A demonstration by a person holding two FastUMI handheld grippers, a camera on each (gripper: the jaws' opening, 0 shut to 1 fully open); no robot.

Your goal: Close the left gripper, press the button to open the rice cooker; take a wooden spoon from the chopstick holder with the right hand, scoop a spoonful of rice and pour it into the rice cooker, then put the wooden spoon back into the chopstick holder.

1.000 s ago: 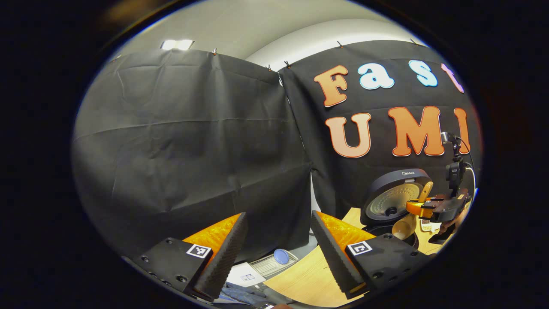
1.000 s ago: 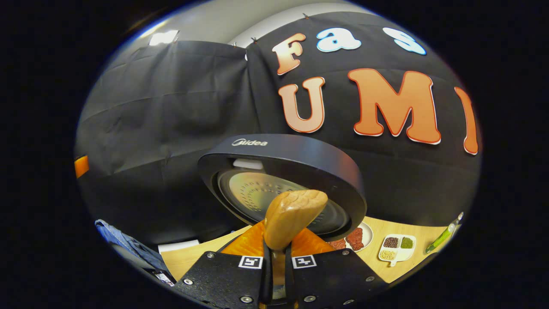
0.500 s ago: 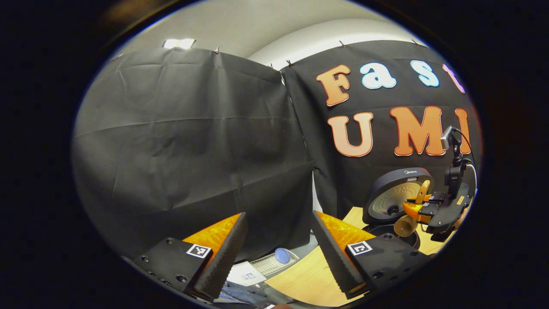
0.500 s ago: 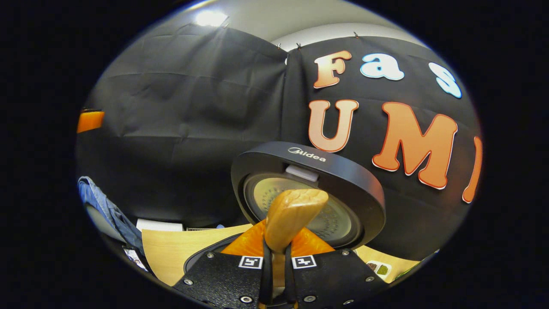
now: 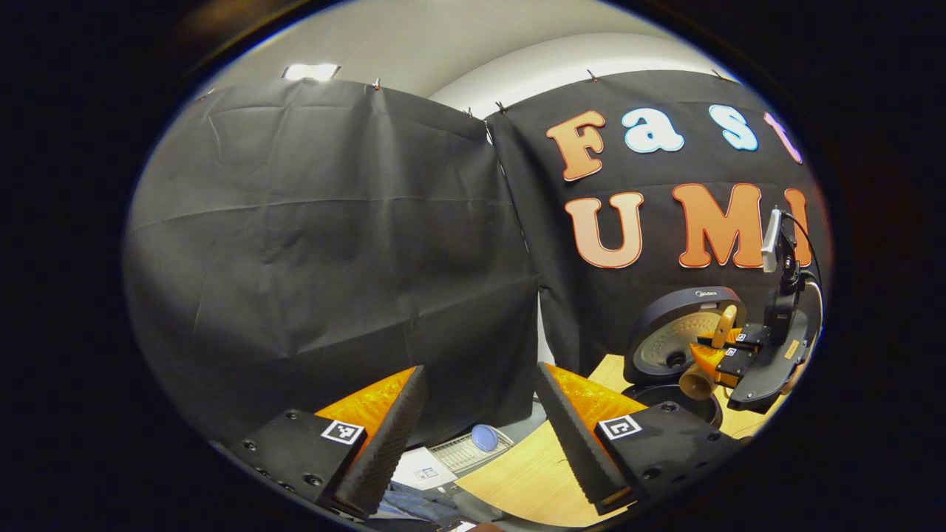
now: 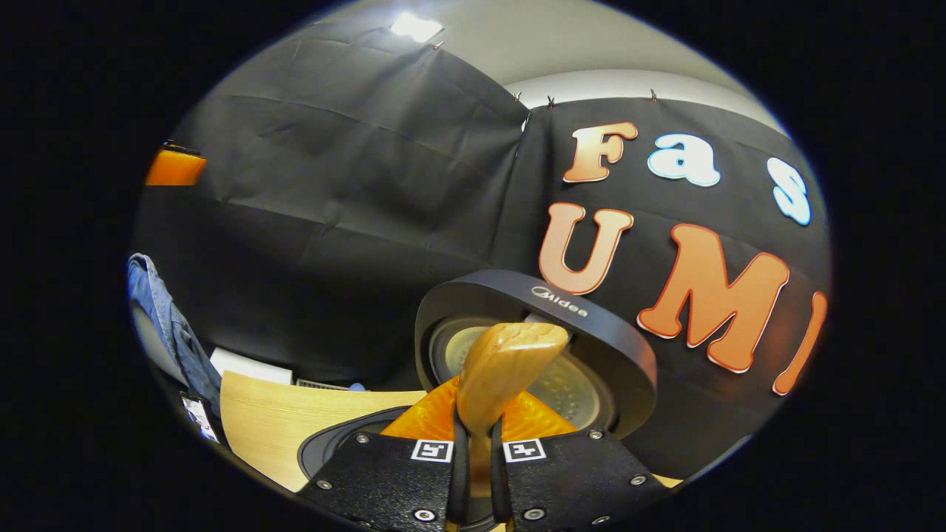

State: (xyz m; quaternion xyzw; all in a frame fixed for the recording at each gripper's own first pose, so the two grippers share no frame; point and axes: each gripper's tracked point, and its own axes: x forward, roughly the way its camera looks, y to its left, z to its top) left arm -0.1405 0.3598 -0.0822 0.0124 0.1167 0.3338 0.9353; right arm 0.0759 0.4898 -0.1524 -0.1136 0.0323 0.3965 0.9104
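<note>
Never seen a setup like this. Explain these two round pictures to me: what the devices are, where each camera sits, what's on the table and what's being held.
A person holds hand-held tongs in each hand; a fisheye camera rides on each. In the left gripper view, the left tongs stand open, holding nothing. Farther off, the right tongs tilt a wooden spoon over the rice cooker, whose lid is up, on the wooden table. In the right gripper view, the right tongs are clamped on the spoon's handle, with the raised lid behind.

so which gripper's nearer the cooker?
Right. Right gripper, shut on the spoon, is over the open cooker. Left gripper is open, well off to the side.
</note>
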